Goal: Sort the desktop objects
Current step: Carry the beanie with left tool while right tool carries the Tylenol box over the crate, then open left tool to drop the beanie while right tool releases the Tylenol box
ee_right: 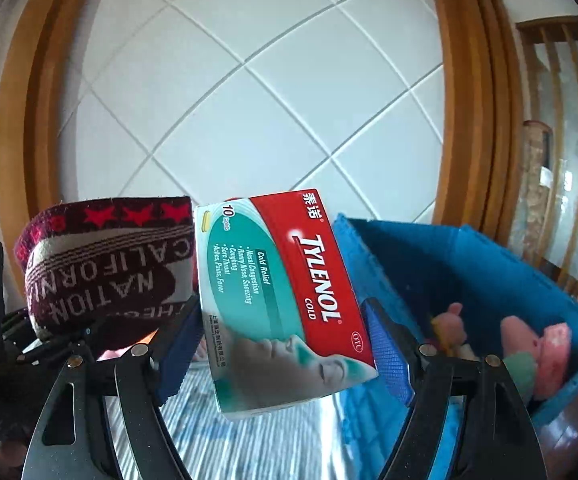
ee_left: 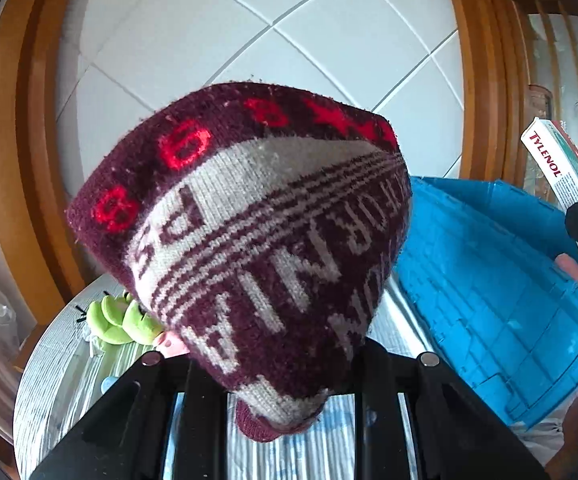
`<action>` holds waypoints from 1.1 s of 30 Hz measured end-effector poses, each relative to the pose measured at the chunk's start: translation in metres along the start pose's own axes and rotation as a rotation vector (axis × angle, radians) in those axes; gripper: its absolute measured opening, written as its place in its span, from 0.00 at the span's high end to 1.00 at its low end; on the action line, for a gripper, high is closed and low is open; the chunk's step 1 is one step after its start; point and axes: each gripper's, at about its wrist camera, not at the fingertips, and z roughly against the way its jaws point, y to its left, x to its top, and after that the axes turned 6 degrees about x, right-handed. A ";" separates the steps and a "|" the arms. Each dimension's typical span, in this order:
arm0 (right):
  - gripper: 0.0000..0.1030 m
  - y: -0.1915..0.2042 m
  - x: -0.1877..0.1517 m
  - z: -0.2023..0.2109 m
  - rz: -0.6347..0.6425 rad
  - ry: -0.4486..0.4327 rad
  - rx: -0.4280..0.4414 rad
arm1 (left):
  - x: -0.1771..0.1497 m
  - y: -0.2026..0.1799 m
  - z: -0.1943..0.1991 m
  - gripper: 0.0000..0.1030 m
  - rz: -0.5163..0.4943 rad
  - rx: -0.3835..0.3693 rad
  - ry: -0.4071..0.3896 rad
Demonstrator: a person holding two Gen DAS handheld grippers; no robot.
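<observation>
I carry the knitted beanie pinched in my nearly closed left hand-held gripper and the Tylenol Cold box clamped across my wide-set right hand-held gripper, both raised off the bench beside the blue bin, presumably for dropping in.

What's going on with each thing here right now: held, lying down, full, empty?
Left tongs: shut on the knit hat.
Knit hat: gripped, lifted above the table.
Right tongs: shut on the Tylenol box.
Tylenol box: closed, held tilted in the air.
Blue bin: open, soft toys already inside.
Green plush toy: lying on the table.
</observation>
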 end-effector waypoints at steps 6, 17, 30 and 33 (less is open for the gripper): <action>0.24 -0.088 0.015 0.044 -0.030 -0.047 -0.096 | 0.040 -0.098 0.023 0.81 -0.018 -0.087 -0.083; 0.24 -0.260 -0.012 0.054 -0.090 0.005 -0.228 | 0.046 -0.300 0.035 0.81 -0.118 -0.155 0.061; 0.23 -0.316 -0.034 0.022 -0.094 0.063 -0.198 | 0.020 -0.384 0.010 0.78 -0.187 -0.103 0.190; 0.23 -0.320 -0.035 0.016 -0.088 0.067 -0.192 | 0.017 -0.382 0.006 0.61 -0.195 -0.098 0.210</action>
